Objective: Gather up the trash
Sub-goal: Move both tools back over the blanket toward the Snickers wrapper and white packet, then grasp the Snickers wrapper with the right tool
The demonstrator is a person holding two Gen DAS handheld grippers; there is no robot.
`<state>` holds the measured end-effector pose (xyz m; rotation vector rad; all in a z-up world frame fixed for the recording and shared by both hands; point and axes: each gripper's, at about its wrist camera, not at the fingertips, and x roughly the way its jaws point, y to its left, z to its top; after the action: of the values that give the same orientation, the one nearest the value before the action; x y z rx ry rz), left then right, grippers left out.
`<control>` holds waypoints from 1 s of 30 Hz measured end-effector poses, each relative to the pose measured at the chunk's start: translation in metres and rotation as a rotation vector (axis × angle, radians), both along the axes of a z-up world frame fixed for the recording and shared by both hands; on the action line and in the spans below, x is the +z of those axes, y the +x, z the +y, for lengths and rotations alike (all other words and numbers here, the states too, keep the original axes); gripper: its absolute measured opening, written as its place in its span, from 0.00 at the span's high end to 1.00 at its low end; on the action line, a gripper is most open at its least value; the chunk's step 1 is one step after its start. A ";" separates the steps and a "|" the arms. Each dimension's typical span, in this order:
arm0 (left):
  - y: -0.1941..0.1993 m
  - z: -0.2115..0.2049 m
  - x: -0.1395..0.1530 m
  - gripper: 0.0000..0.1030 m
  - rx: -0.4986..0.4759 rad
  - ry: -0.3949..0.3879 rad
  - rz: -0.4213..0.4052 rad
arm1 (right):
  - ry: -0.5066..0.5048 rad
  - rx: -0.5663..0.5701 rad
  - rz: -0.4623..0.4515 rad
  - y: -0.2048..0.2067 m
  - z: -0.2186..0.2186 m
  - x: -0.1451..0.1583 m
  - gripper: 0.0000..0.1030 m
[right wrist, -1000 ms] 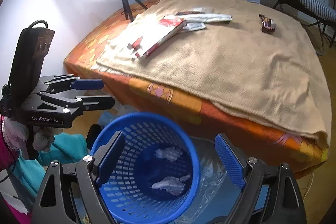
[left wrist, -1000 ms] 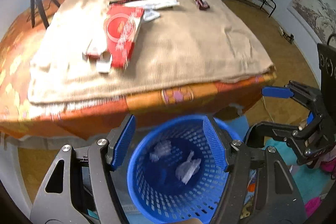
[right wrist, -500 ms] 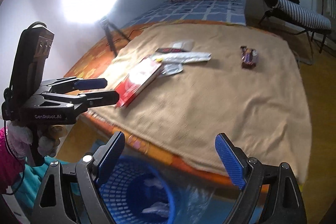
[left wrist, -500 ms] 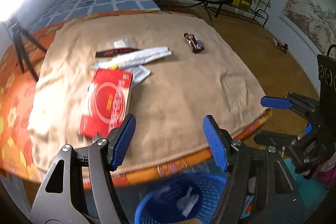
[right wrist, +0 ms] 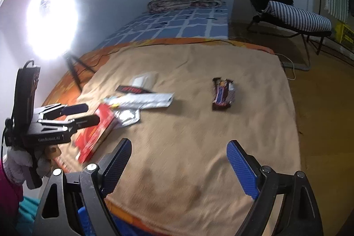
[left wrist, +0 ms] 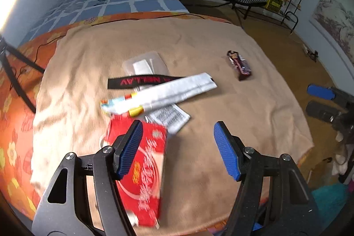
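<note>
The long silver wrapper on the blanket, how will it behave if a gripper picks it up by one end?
The silver wrapper looks flat and thin, so probably light and floppy, sagging from one end. Its shiny foil may slip. It overlaps other litter, so neighbours might shift.

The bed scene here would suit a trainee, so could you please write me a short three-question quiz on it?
1. True or false: the red box lies on the tan blanket.
2. Which piece of trash lies apart from the cluster, toward the chair side? A) silver wrapper B) dark candy wrapper C) black strip
3. Fill in: both the left hand-held gripper and the right hand-held gripper are ____ and hold nothing.

Key: 1 true; 2 B; 3 open.
</note>
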<state>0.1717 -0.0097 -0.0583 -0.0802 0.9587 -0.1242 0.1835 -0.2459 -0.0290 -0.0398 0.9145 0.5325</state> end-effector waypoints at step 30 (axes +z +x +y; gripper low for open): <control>0.096 -0.013 -0.081 0.39 -0.042 0.225 0.086 | 0.024 -0.226 0.188 0.168 0.001 -0.093 0.14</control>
<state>0.2675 -0.0229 -0.1392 0.1430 1.0548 -0.0514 0.3514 -0.2448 -0.1224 0.1361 1.0801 0.3398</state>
